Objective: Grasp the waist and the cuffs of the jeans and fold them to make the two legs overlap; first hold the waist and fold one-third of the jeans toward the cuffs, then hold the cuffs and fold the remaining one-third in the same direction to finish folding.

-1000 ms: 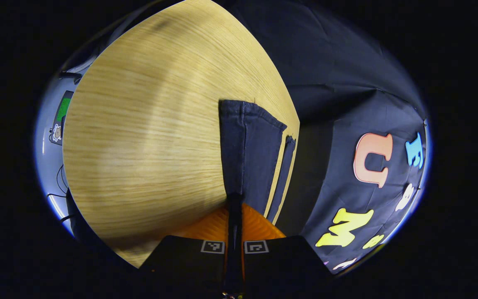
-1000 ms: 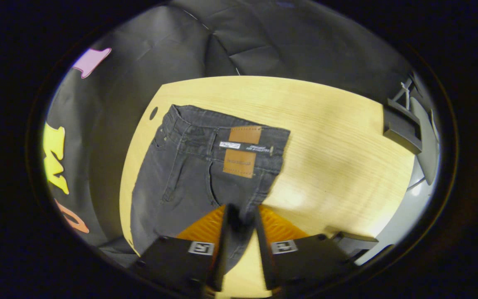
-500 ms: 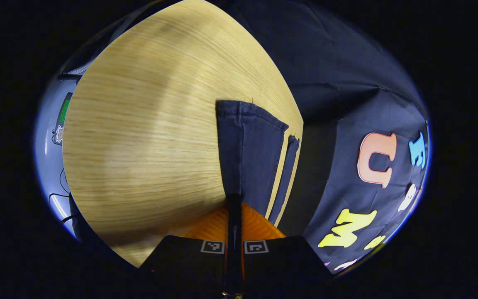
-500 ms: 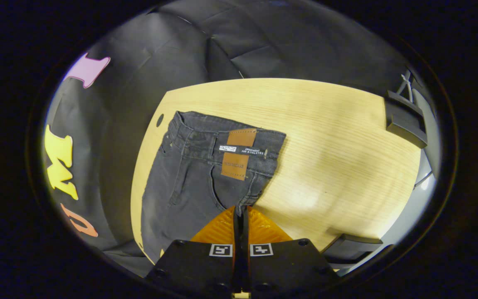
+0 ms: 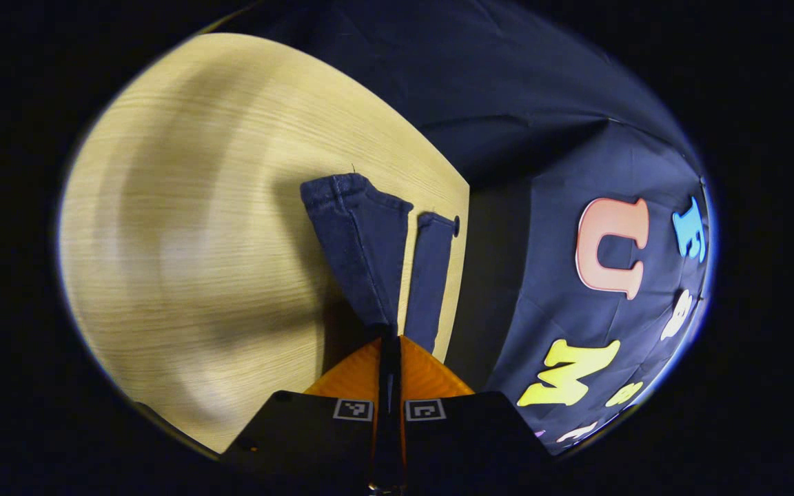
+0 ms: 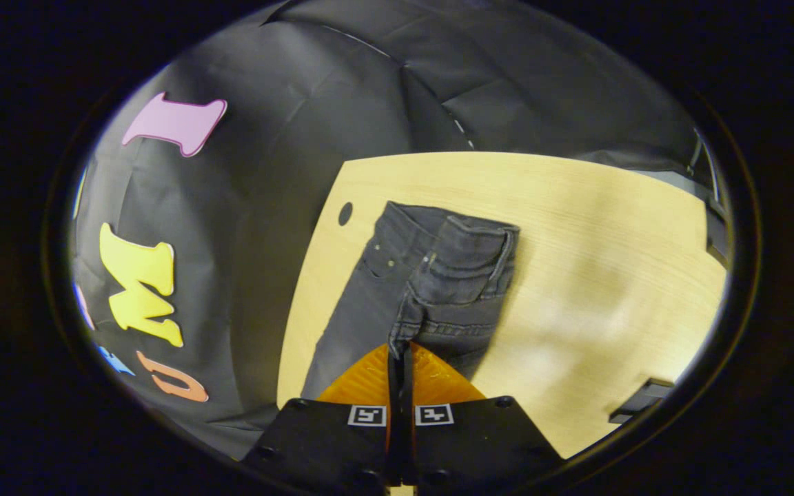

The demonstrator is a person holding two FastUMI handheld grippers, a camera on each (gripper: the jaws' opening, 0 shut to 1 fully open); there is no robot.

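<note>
Lying on the pale wooden table (image 6: 576, 275), the dark jeans (image 6: 438, 275) are the landmark for everything else. In the right gripper view, the right gripper (image 6: 400, 358) has its two orange fingers pressed together on a lifted fold of denim just below the waist (image 6: 466, 231), and that pinched part is turned over toward the rest of the trousers, so the waistband edge stands up in a crumpled ridge. A small round hole (image 6: 345, 213) in the table sits just beside the jeans, on the side toward the black cloth wall (image 6: 287, 103). In the left gripper view, the left gripper (image 5: 389, 344) is likewise clamped on fabric near the cuffs (image 5: 342, 189); one leg rises from the table toward the fingers, while the other leg (image 5: 431, 275) lies flat beside it, near the table's edge.
</note>
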